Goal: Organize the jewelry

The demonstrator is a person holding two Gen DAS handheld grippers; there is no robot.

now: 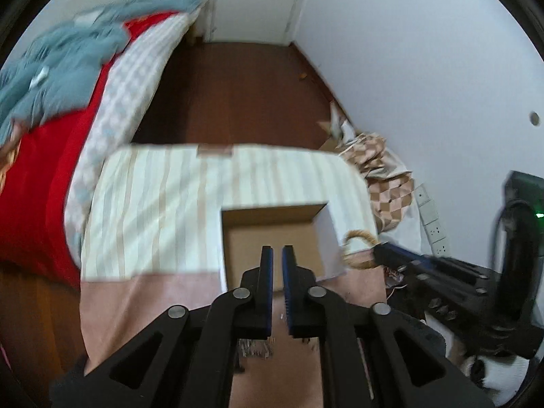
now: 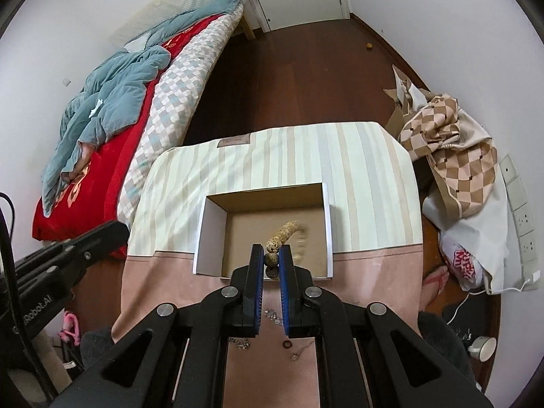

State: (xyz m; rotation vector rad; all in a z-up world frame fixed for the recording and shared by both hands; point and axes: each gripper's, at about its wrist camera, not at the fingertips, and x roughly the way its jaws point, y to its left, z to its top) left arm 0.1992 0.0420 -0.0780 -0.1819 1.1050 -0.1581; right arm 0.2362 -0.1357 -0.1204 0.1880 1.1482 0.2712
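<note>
A: How many on my bench (image 2: pixel 176 282)?
B: One box (image 2: pixel 265 234) at twelve o'clock. My right gripper (image 2: pixel 272 258) pinches one beaded bracelet (image 2: pixel 284 234) above it; a ring (image 2: pixel 286 344) lies at six. Left gripper (image 1: pixel 277 255): jaws nearly pressed together, holding nothing.

The cardboard box (image 2: pixel 214 224) is open-topped with bare floor inside; the beaded bracelet (image 2: pixel 289 234) hangs over its middle.

Your beaded bracelet (image 2: pixel 285 234): far end motion-blurred, bead count unreadable; near beads partly hidden between the right gripper (image 2: pixel 271 258) pads. Small chains (image 2: pixel 273 316) on the desk (image 2: pixel 153 282): too small to identify, partly covered by your gripper body. Left view: bracelet (image 1: pixel 358 250) blurred, cardboard box (image 1: pixel 272 234) floor partly blocked by the left gripper (image 1: pixel 277 261).
</note>
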